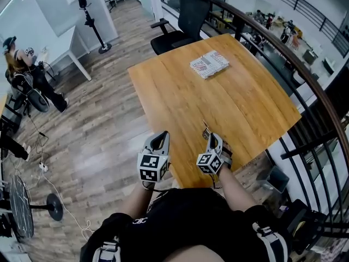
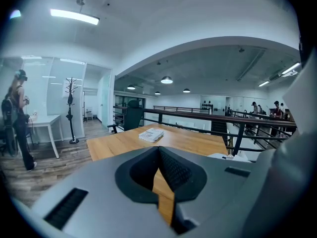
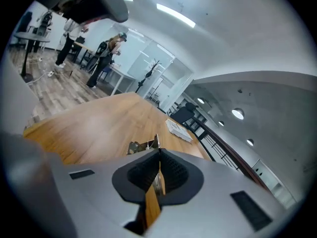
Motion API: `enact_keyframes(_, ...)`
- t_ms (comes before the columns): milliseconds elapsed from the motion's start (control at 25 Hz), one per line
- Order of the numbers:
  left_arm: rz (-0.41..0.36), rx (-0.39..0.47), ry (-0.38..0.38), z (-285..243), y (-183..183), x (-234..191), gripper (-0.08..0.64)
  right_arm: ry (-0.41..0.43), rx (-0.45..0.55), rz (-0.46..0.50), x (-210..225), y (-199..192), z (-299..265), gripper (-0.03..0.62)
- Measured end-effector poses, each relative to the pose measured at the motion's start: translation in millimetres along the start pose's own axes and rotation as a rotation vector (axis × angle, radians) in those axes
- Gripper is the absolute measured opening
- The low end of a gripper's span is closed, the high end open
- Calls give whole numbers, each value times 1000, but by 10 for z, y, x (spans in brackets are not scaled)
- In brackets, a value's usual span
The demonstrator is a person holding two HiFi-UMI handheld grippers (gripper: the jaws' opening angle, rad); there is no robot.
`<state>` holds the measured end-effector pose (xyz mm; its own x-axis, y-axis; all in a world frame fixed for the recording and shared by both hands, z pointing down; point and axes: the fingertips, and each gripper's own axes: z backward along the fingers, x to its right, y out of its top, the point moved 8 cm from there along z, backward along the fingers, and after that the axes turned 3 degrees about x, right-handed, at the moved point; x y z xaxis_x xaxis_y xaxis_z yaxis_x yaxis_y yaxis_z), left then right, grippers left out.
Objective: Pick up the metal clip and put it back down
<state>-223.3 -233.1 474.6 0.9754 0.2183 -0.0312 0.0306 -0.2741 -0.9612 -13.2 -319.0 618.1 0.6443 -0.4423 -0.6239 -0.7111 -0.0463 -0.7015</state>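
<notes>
A silvery metal clip (image 1: 206, 129) sticks out ahead of my right gripper (image 1: 214, 141), close over the near edge of the wooden table (image 1: 234, 97). In the right gripper view the clip (image 3: 143, 145) has one wire handle running back between the pads, and the right gripper (image 3: 159, 155) is shut on it. The clip seems slightly above the tabletop; contact is not clear. My left gripper (image 1: 159, 141) hovers to the left, at the table's near corner. In its own view the left gripper (image 2: 158, 150) has its jaws together with nothing between them.
A stack of printed papers (image 1: 209, 64) lies at the table's far side. A black office chair (image 1: 188, 21) stands beyond it. A dark railing (image 1: 305, 81) runs along the right of the table. A person (image 1: 22, 70) stands far left by a white desk.
</notes>
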Motion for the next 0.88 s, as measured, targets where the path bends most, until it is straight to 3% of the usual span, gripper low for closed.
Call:
enact_keyframes(400, 1, -7, -12, 41, -33, -11, 12, 84, -120, 37, -374, -389, -64, 23)
enact_keyframes(720, -3, -6, -21, 24, -53, 22, 12, 186, -147, -7, -496, -463, -93, 37)
enact_keyframes(880, 1, -7, -19, 55, -60, 15, 12, 268, -172, -94, -565, -453, -108, 95)
